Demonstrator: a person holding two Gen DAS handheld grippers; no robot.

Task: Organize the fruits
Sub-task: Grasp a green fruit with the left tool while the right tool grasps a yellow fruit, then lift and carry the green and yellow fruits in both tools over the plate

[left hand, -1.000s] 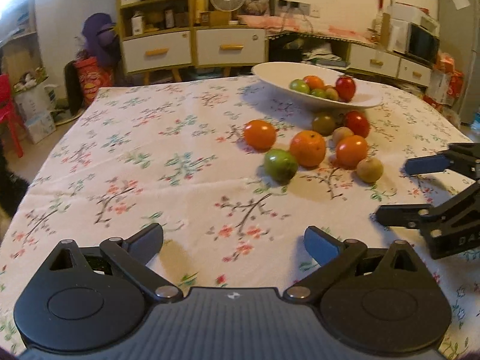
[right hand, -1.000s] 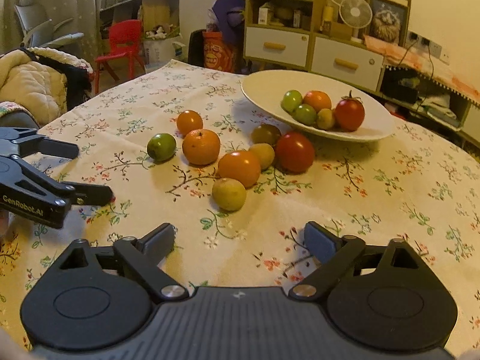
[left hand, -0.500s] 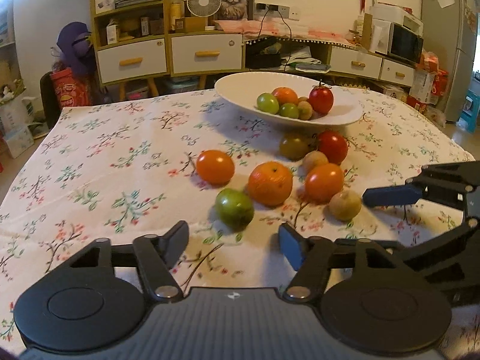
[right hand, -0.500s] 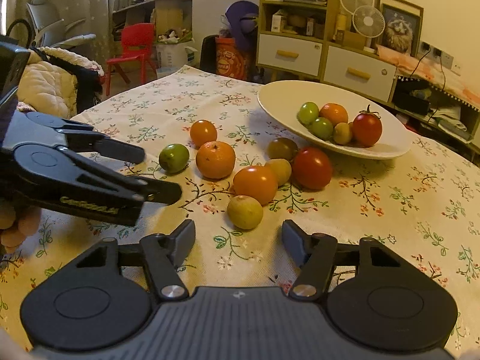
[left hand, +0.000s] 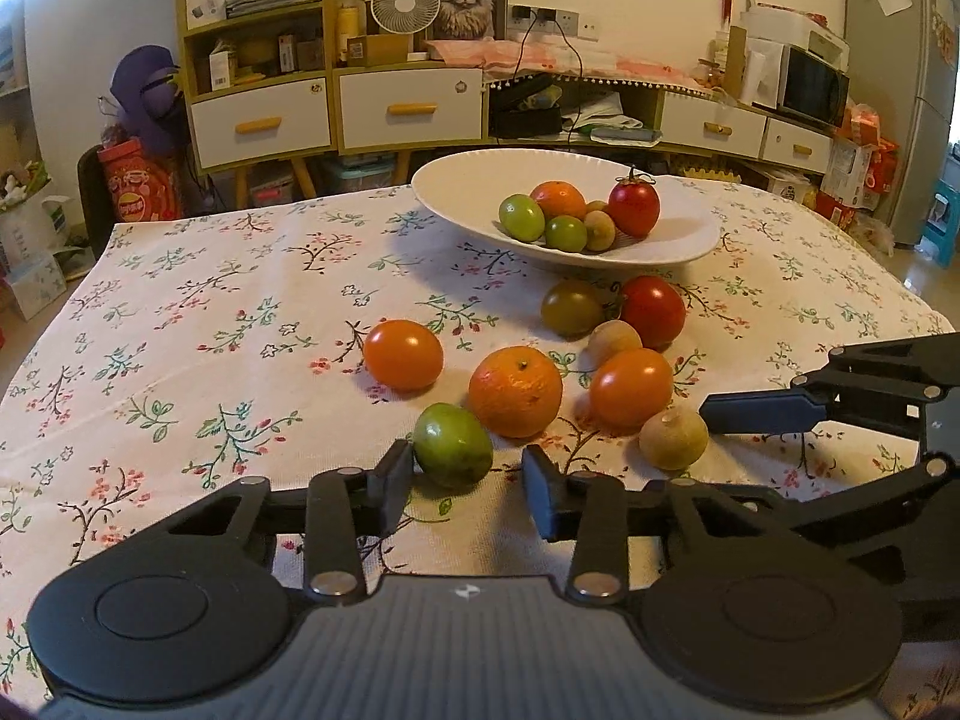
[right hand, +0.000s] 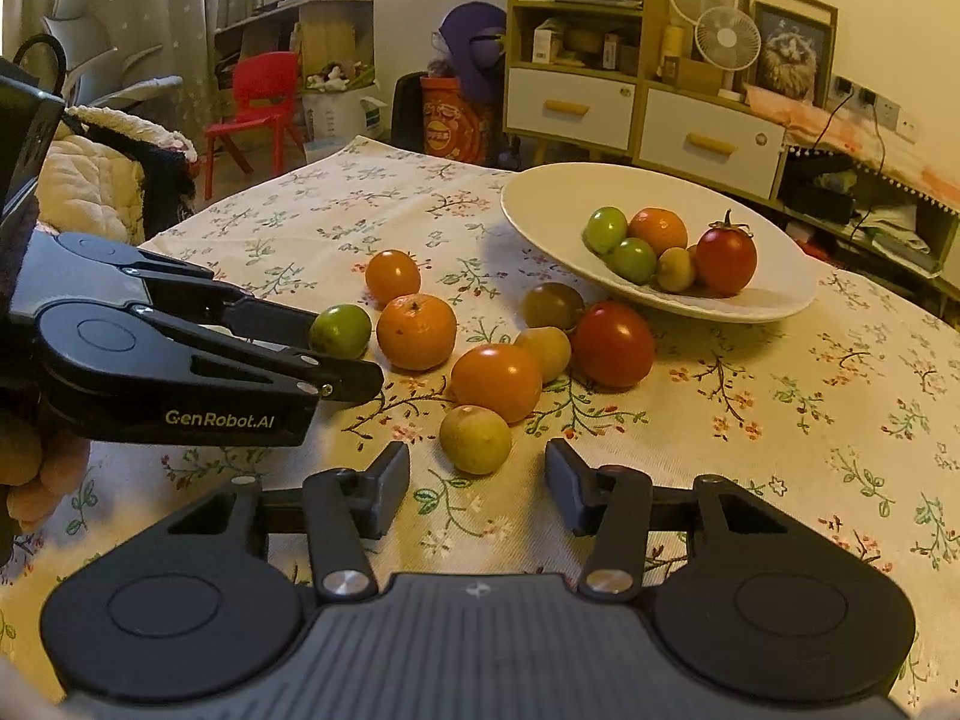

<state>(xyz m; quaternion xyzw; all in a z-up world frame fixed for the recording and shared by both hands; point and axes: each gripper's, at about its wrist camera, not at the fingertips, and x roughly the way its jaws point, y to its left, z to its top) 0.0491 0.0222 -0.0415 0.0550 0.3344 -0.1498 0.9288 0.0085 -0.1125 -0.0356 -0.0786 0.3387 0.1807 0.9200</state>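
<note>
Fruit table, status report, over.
Left gripper closing around green fruit, not clamped. Right gripper closing around yellow fruit. Bowl path clear.

Each gripper, the left gripper and the right gripper, is matte black plastic with a ribbed grey-black body, two round disc housings and silver screws at the linkage pivots. The finger pads look dark blue. White lettering "GenRobot.AI" marks the left gripper's side at the lower left of the frame.
</note>
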